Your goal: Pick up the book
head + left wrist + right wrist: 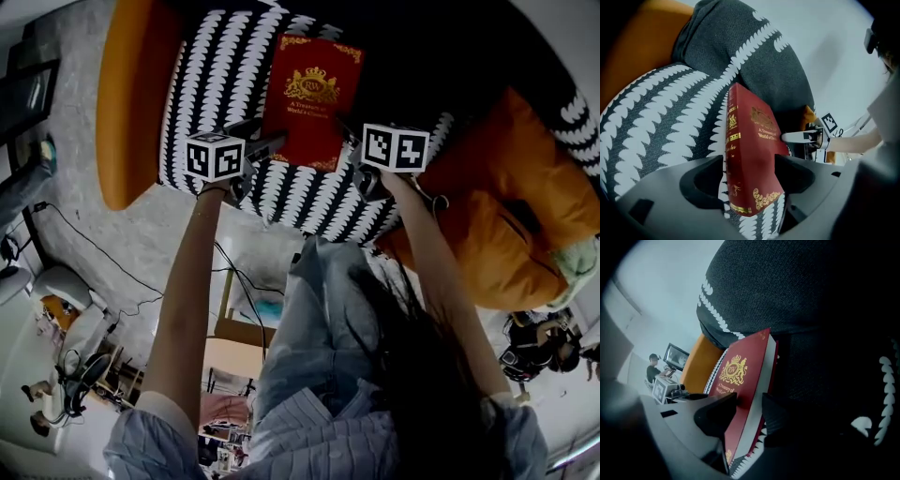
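A dark red book [314, 98] with gold print lies flat on the black and white patterned seat cushion [220, 84] of an orange armchair. My left gripper [272, 145] is at the book's near left corner, my right gripper [352, 142] at its near right corner. In the left gripper view the book's spine [740, 159] stands between the open jaws of my left gripper [747, 180]. In the right gripper view the book's cover and page edge [740, 380] sit between the open jaws of my right gripper [750, 411]. Neither pair of pads visibly presses on it.
The chair's orange arm [131, 94] rises on the left and an orange cushion [511, 211] lies on the right. A dark backrest cushion [759, 56] stands behind the book. Cables [112, 262] run over the grey floor below the seat's front edge.
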